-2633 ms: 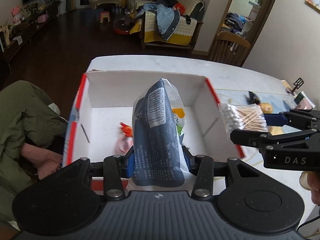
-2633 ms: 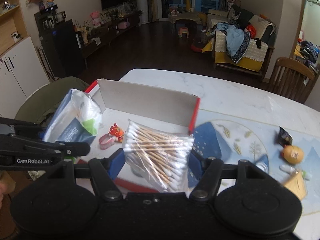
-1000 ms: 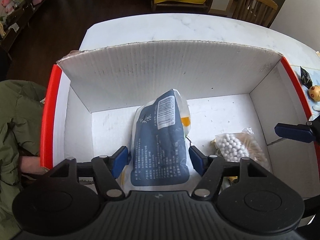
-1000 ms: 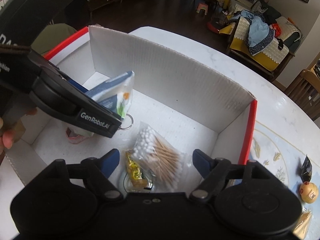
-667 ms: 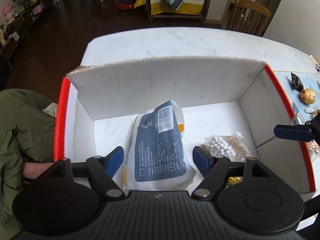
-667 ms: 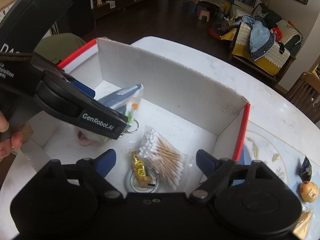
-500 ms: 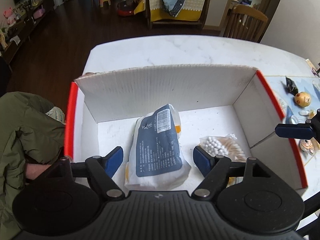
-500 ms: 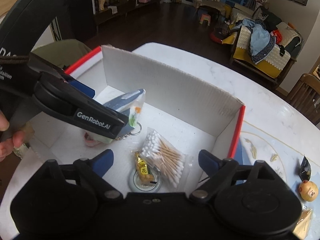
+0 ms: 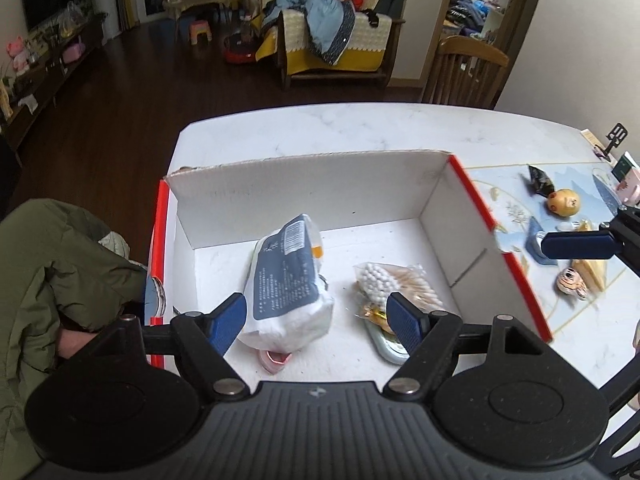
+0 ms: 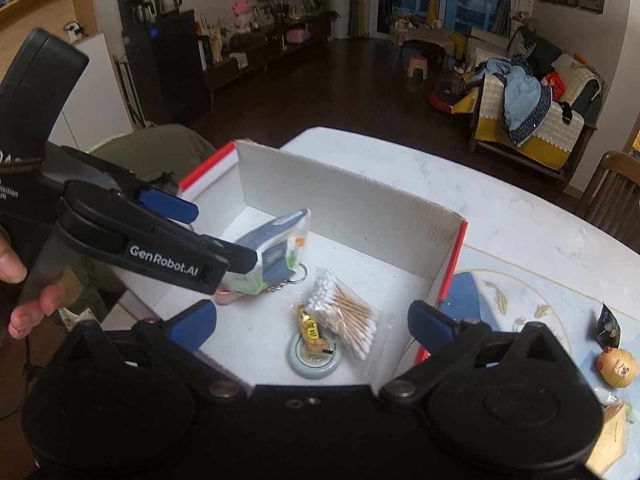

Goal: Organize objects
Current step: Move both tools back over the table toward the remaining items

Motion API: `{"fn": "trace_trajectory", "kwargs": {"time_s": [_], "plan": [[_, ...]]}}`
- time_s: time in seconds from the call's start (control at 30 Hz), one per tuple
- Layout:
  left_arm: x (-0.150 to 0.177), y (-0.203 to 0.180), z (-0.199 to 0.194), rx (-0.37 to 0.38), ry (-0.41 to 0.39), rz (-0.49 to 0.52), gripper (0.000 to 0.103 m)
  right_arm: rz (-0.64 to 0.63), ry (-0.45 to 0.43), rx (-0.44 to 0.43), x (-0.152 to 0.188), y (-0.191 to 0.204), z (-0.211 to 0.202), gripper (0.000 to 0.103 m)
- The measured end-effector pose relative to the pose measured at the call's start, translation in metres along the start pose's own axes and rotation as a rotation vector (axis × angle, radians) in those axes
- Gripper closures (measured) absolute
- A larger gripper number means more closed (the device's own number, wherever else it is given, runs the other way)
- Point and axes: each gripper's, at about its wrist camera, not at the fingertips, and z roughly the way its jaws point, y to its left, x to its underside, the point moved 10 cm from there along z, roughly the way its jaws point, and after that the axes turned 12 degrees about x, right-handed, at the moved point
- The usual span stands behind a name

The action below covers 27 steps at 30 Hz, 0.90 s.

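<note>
A white cardboard box [image 9: 304, 196] with red outer edges stands open on the marble tabletop [image 9: 360, 128]. Inside it, toward the left, a blue-and-white tissue pack [image 9: 286, 280] lies leaning, its barcode end pointing to the far wall, resting over a pink item [image 9: 274, 358]. Just to its right lies a clear bag of cotton swabs [image 10: 346, 314], partly over a small round pale-green dish [image 10: 316, 356] that holds a yellow wrapped piece [image 10: 310, 326]. A key ring [image 10: 298, 272] shows beside the pack.

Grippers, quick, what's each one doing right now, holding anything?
Left gripper: open, holding nothing; the tissue pack lies free in the box.
Right gripper: jaws opening, nothing between them; the cotton swab bag lies in the box.
</note>
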Motion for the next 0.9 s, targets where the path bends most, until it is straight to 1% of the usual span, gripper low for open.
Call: {"fn": "trace_trajectory", "kwargs": {"time_s": [0.1,0.17,0.27,0.4,0.43,0.5,0.67,0.73,0.77,0.8,0.9], "plan": [[0.002,-0.008,-0.012,0.000,-0.033,0.001,0.025,-0.002,-0.021,-0.011,0.002,-0.002,-0.013,0.001],[0.003,-0.016,-0.020,0.000,-0.055,0.012,0.019,-0.004,-0.037,-0.019,0.004,-0.006,-0.022,0.001],[0.006,-0.029,-0.029,-0.007,-0.078,0.037,0.019,-0.002,-0.058,-0.024,0.010,-0.013,-0.035,0.001],[0.012,-0.046,-0.035,0.004,-0.092,0.027,0.018,0.033,-0.078,-0.035,0.019,-0.029,-0.052,0.000],[0.015,-0.050,-0.035,0.008,-0.096,0.024,0.017,0.043,-0.083,-0.035,0.021,-0.033,-0.055,0.000],[0.019,-0.061,-0.037,0.013,-0.103,0.019,0.012,0.061,-0.090,-0.039,0.026,-0.042,-0.063,0.000],[0.030,-0.086,-0.033,0.000,-0.108,0.022,0.011,0.059,-0.124,-0.027,0.039,-0.063,-0.077,0.000],[0.034,-0.097,-0.030,0.005,-0.105,0.023,0.008,0.052,-0.127,-0.020,0.047,-0.071,-0.080,0.000],[0.037,-0.102,-0.028,0.007,-0.104,0.022,0.003,0.049,-0.125,-0.023,0.051,-0.074,-0.082,0.000],[0.039,-0.108,-0.025,0.009,-0.102,0.019,0.000,0.050,-0.123,-0.030,0.055,-0.078,-0.084,0.000],[0.044,-0.124,-0.019,0.030,-0.097,0.008,0.000,0.068,-0.113,-0.032,0.068,-0.093,-0.088,0.000]]}}
